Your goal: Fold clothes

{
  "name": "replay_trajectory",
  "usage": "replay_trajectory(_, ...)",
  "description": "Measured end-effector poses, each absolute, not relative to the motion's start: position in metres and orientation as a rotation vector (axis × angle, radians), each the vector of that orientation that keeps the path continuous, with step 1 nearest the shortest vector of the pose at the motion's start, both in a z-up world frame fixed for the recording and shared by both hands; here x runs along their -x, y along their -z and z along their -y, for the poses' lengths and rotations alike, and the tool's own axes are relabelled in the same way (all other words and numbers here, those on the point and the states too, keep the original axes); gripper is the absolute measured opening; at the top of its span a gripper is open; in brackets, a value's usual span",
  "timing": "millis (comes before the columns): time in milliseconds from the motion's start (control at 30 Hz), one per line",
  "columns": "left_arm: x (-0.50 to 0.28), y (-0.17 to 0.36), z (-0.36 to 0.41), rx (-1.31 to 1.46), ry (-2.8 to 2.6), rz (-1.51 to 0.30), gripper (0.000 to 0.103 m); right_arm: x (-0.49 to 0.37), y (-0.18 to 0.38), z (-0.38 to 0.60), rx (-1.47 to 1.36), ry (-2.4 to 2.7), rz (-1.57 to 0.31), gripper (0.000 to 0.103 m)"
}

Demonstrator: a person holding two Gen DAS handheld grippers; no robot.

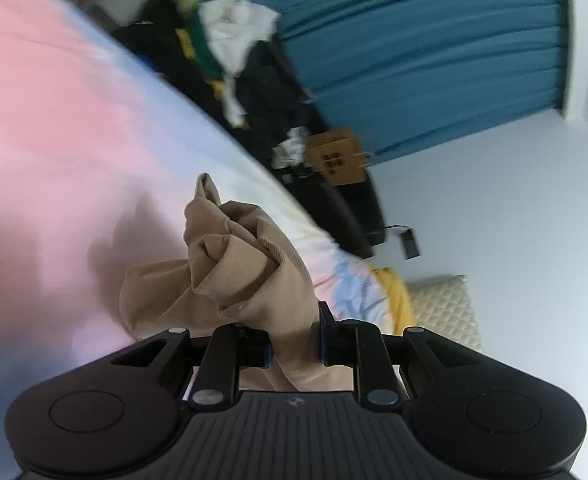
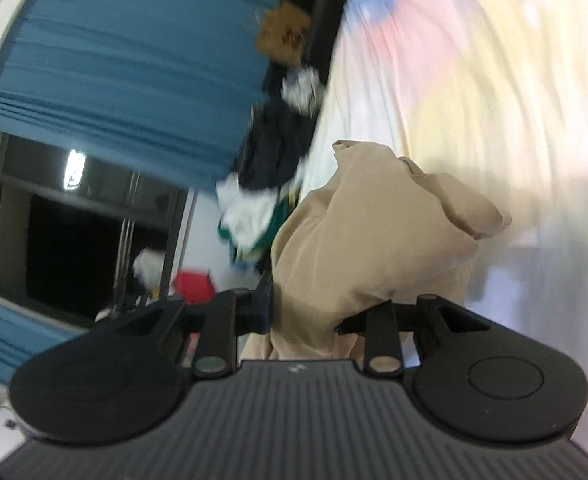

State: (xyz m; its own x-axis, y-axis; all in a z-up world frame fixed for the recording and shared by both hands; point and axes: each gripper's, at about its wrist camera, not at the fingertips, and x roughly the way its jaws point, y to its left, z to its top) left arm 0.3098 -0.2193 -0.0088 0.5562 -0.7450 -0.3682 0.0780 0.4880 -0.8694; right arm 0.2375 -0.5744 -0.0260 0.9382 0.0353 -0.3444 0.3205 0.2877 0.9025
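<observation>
Tan ribbed garment (image 1: 230, 264) bunched, lifted above pastel bedsheet (image 1: 54, 120). Left gripper (image 1: 295, 340) clamped on fold; right gripper (image 2: 305, 312) clamped on another bunch. Judged light, limp, slightly slippery; best held at hem corners.

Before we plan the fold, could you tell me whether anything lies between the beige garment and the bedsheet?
Nothing visible does. Both the left gripper and right gripper already clamp the bunched beige garment, and the pastel bedsheet behind it looks bare.
</observation>
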Motion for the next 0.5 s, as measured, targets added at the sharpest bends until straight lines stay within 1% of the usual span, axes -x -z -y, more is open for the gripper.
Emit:
replay_trajectory(133,-0.340,0.026,0.270,0.853,0.618,-0.813,0.021,-0.265,0.045,0.614,-1.199,0.199,-0.237,0.030)
replay_trajectory(267,-0.352,0.049,0.298,0.718,0.652,-0.816,0.021,-0.264,0.092,0.637,-1.198,0.193,-0.217,0.030)
replay_trajectory(367,-0.350,0.074,0.300,0.674,0.656,-0.854,0.021,-0.257,0.124,0.642,-1.212,0.202,-0.258,0.030)
replay_trajectory(500,-0.326,0.092,0.288,0.547,0.672,-0.856,0.021,-0.234,0.154,0.623,-1.230,0.204,-0.305,0.030)
